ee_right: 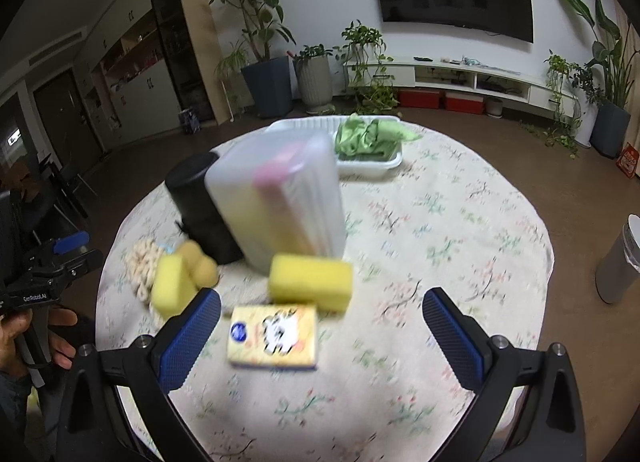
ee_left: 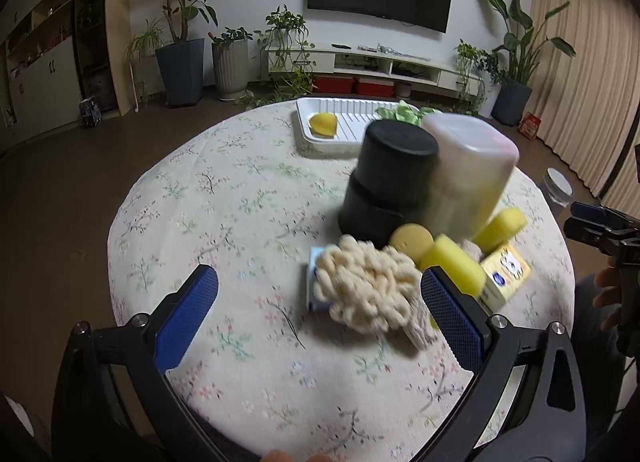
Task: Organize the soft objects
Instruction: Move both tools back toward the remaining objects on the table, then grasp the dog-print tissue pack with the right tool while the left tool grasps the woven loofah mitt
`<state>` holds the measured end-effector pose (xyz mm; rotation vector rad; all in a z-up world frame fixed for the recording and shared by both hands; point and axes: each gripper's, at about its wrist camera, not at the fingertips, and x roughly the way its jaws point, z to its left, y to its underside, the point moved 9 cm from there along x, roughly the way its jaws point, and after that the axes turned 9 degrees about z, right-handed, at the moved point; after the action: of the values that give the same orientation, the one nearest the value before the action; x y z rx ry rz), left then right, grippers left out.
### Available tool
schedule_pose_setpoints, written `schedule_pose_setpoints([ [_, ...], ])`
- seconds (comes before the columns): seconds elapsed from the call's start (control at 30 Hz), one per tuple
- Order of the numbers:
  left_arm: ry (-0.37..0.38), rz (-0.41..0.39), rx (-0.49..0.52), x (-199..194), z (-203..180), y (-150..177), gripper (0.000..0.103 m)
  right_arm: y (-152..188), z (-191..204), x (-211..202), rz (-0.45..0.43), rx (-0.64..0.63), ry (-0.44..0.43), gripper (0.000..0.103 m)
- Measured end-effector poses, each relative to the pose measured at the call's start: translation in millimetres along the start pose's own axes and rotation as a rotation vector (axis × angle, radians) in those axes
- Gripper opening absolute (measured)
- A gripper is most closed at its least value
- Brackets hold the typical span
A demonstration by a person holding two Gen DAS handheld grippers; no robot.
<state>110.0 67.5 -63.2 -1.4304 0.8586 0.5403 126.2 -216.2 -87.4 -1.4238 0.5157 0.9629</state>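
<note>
My left gripper (ee_left: 320, 290) is open above the round table, with a cream chenille cloth (ee_left: 366, 288) between its fingers and just ahead. Yellow sponges (ee_left: 454, 264) and a round yellow sponge (ee_left: 411, 239) lie beside the cloth. My right gripper (ee_right: 322, 312) is open over a yellow tissue pack (ee_right: 273, 336), with a yellow sponge block (ee_right: 310, 281) just beyond. A white tray (ee_left: 320, 137) at the far edge holds a yellow sponge piece (ee_left: 323, 125) and a green cloth (ee_right: 370, 136).
A black cylinder (ee_left: 390, 178) and a translucent plastic container (ee_right: 280, 198) stand in the middle of the floral tablecloth (ee_left: 224, 198). A grey bin (ee_right: 618, 262) stands on the floor at right. Plants and a TV cabinet are behind.
</note>
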Motion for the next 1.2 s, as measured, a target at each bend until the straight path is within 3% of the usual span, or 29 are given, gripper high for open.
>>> schedule_pose_setpoints([
  [0.3, -0.003, 0.044, 0.008, 1.9, -18.6, 30.8, 0.103, 27.5, 27.2, 4.2, 0.032, -0.024, 0.012, 0.103],
  [0.57, -0.007, 0.054, 0.018, 12.0, -31.8, 36.6, 0.103, 38.7, 51.0, 26.5, 0.072, -0.054, 0.042, 0.103],
  [0.7, -0.011, 0.089, 0.040, 22.6, -42.9, 39.4, 0.103, 38.4, 47.9, 37.8, 0.096, -0.044, 0.063, 0.103],
  [0.93, 0.034, 0.193, -0.036, 45.5, -48.6, 51.4, 0.103, 40.9, 38.3, 47.2, 0.118, -0.012, 0.071, 0.103],
  [1.2, 0.013, 0.225, -0.050, 60.0, -51.5, 49.2, 0.103, 44.0, 35.9, 62.8, 0.150, 0.003, 0.060, 0.103],
])
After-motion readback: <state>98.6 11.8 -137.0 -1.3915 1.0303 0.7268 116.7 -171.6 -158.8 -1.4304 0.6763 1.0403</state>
